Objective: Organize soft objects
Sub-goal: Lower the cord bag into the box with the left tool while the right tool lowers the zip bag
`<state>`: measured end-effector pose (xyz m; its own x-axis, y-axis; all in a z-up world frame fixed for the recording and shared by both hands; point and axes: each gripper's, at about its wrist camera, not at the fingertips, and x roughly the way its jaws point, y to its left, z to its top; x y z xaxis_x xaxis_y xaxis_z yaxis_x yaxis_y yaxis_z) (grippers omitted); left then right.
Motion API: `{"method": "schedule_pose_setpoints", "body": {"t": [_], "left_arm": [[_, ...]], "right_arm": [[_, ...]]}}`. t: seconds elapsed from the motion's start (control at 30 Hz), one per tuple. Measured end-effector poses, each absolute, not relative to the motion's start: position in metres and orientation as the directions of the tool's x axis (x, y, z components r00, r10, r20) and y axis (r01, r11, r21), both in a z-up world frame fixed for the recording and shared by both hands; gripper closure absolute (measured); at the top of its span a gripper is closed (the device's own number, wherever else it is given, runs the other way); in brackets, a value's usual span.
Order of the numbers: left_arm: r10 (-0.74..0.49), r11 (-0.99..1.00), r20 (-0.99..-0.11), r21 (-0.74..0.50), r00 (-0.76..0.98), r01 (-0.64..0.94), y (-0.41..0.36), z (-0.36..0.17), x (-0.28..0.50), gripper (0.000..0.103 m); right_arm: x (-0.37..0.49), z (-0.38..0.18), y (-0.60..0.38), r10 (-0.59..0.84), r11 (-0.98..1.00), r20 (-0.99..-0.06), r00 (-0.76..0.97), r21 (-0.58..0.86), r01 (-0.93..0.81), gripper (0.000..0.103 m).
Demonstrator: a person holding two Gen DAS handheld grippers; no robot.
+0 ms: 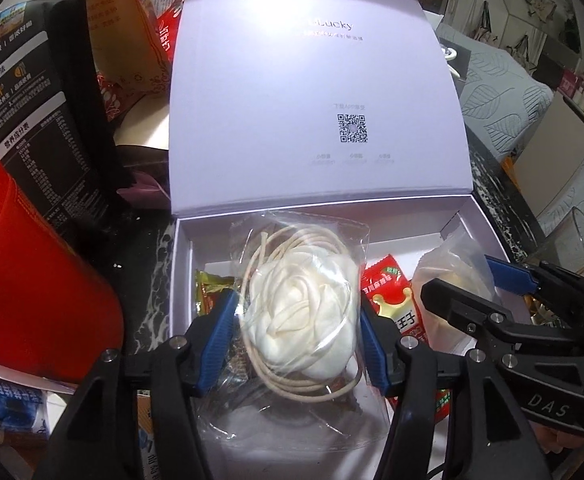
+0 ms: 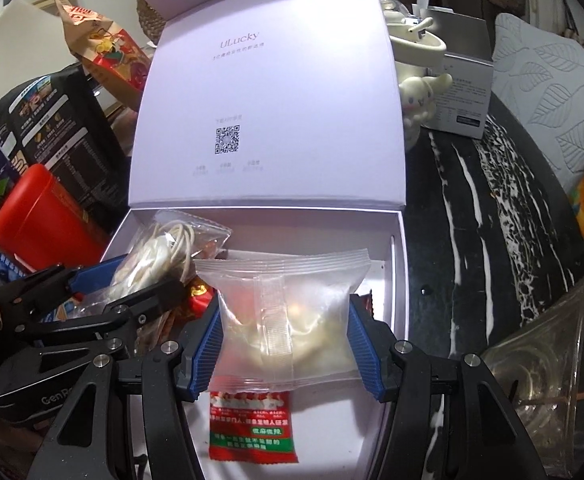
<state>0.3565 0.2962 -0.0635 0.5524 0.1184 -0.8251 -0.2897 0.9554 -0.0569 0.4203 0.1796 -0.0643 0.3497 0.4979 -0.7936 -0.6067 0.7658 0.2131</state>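
A pale lilac box point(image 1: 183, 248) stands open with its lid up; it also shows in the right wrist view point(image 2: 396, 280). My left gripper point(image 1: 298, 328) is shut on a clear bag with a white fabric flower and cord point(image 1: 300, 312), held over the box's left part. My right gripper point(image 2: 285, 340) is shut on a frosted plastic packet with a pale pastry point(image 2: 287, 320), over the box's right part. A red snack sachet point(image 2: 251, 428) lies on the box floor below it, seen too in the left wrist view point(image 1: 392, 300). A gold-wrapped item point(image 1: 207, 288) lies at the left.
A red canister point(image 1: 31, 280) and a black printed bag point(image 1: 43, 120) crowd the box's left side. A glass vessel point(image 2: 552, 368) stands close on the right on the black marble table point(image 2: 472, 220). A white plush toy point(image 2: 420, 96) and grey carton point(image 2: 468, 92) sit behind.
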Motion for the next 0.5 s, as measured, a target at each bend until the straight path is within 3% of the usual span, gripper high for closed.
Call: {"method": "schedule_pose_setpoints", "body": {"t": [0.3, 0.5], "left_arm": [[0.179, 0.941, -0.831, -0.012, 0.527, -0.338, 0.294, -0.055, 0.355, 0.036], [0.211, 0.939, -0.803, 0.007, 0.558, -0.345, 0.291, -0.04, 0.344, 0.035]], "right_arm": [[0.421, -0.062, 0.175, 0.503, 0.772, -0.796, 0.336, 0.24, -0.589, 0.037], [0.416, -0.054, 0.169, 0.519, 0.768, -0.78, 0.349, 0.246, -0.592, 0.033]]}}
